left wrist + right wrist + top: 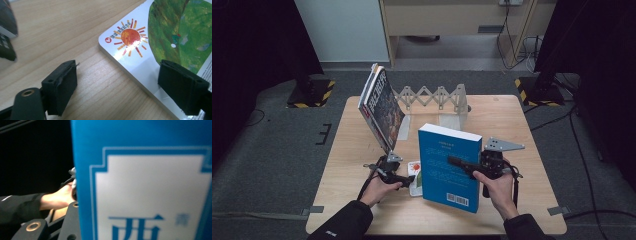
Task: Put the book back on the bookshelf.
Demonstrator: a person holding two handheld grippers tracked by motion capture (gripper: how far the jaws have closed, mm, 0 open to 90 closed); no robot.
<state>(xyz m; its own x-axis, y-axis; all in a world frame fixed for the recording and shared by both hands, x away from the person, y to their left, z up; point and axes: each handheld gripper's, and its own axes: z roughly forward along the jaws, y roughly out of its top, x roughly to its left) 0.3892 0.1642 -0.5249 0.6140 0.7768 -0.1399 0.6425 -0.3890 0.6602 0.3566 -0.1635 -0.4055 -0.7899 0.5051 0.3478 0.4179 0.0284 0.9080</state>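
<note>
A tall blue book point(447, 172) stands on end near the table's front, with my right gripper point(453, 161) shut on its right side. In the right gripper view its blue and white cover point(150, 182) is pressed close, with one black jaw at its left edge. A white picture book point(415, 172) with a red sun and a green leaf lies flat just left of it. My left gripper point(404, 180) hangs low over that book's corner point(130, 40). The left gripper point(117, 75) is open, one jaw over bare wood and the other over the cover, neither pressing on it.
Two dark-covered books point(382, 105) lean against the left end of a folding wooden rack point(434, 97) at the back of the wooden table point(522, 150). A corner of the dark books point(6, 30) lies left of the left gripper. Dark stands flank the table.
</note>
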